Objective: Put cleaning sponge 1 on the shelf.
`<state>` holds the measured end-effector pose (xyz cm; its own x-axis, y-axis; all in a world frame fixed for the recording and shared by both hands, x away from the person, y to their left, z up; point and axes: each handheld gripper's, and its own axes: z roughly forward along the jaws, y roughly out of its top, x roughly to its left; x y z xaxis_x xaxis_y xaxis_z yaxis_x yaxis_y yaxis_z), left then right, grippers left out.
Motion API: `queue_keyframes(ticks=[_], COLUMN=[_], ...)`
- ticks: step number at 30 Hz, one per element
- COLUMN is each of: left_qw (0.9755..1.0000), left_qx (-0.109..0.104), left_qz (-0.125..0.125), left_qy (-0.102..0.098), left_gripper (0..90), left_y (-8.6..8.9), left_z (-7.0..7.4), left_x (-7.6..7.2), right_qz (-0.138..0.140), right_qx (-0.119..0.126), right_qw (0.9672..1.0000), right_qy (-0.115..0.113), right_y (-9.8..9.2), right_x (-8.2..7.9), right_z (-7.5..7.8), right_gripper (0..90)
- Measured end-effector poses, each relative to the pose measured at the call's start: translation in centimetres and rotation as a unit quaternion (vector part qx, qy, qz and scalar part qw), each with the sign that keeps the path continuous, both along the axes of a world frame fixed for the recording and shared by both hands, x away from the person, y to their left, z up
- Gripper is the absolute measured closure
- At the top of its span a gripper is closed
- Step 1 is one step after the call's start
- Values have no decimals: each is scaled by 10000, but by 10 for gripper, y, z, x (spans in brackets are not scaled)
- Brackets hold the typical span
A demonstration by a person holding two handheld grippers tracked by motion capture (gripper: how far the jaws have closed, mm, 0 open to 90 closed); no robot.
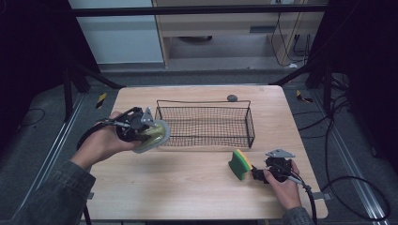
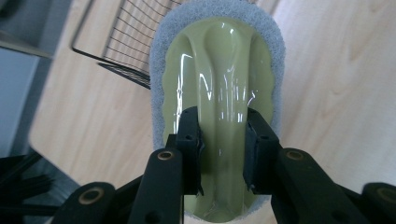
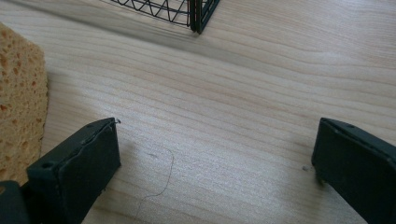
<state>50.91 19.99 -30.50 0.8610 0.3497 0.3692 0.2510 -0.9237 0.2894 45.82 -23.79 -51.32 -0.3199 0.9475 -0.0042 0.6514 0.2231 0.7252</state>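
Two tools at work over one pale wood worktop [image 1: 187, 187], each held in a person's hand.

Largest item: black wire basket [image 1: 205, 123], standing on the worktop between the tools, nearer the left one. In the high view its left end is just beside the left tool; whether they touch cannot be told. Its corner lies ahead of the right tool and well apart from it in the right gripper view [image 3: 198, 14].

Scrubbing pad with a glossy olive-green handle and a grey fleece rim [image 2: 217, 93]: gripped in the left tool [image 2: 223, 149]. Jaws clamped on the raised ridge of the handle, one pad on each side. Pad held clear of the worktop, the wood and the basket's edge seen beyond it. In the high view it sits at the tip of the left tool [image 1: 151, 134].

Green-and-yellow sponge [image 1: 240, 164]: standing on edge on the worktop, just beside the right tool [image 1: 256, 173], at its left jaw. In the right gripper view its porous yellow face [image 3: 21, 98] lies outside the left jaw.

Right tool [image 3: 215, 158]: jaws spread wide, bare wood between them, nothing gripped.

Small grey object [image 1: 232, 98]: at the worktop's far edge, beyond the basket.
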Motion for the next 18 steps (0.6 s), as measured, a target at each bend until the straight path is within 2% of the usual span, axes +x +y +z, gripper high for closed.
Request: queue_keyframes(ticks=[3, 7, 8, 10, 14, 16, 18], left_qw=[9999, 9997, 9990, 9985, 9978, 9975, 9972], left_qx=[79, 138, 285, 370, 381, 229, 236], left_qz=[-58, -153, -311, -362, -422, -506, -526], left_qy=[-138, -155, -153, -189, -332, -445, -469], left_gripper=[707, 708, 707, 708, 707, 707, 707], left_y=[-8, -15, -20, -23, -27, -32, -34], left_z=[4, 5, 4, 2, 2, 4, 5], left_x=[7, 15, 19, 22, 27, 32, 35], right_qz=[-10, 0, 1, 1, 2, 13, 18], right_qx=[21, -3, 2, 2, 2, -12, -11], right_qw=[10000, 10000, 10000, 10000, 10000, 10000, 10000], right_qy=[9, -4, -3, -3, -4, -3, 0], right_y=[0, 0, 0, 0, 0, 0, 0], right_x=[0, 0, 0, 0, 0, 0, 0], right_z=[0, 0, 0, 0, 0, 0, 0], right_gripper=[13, 13, 13, 13, 13, 11, 11])
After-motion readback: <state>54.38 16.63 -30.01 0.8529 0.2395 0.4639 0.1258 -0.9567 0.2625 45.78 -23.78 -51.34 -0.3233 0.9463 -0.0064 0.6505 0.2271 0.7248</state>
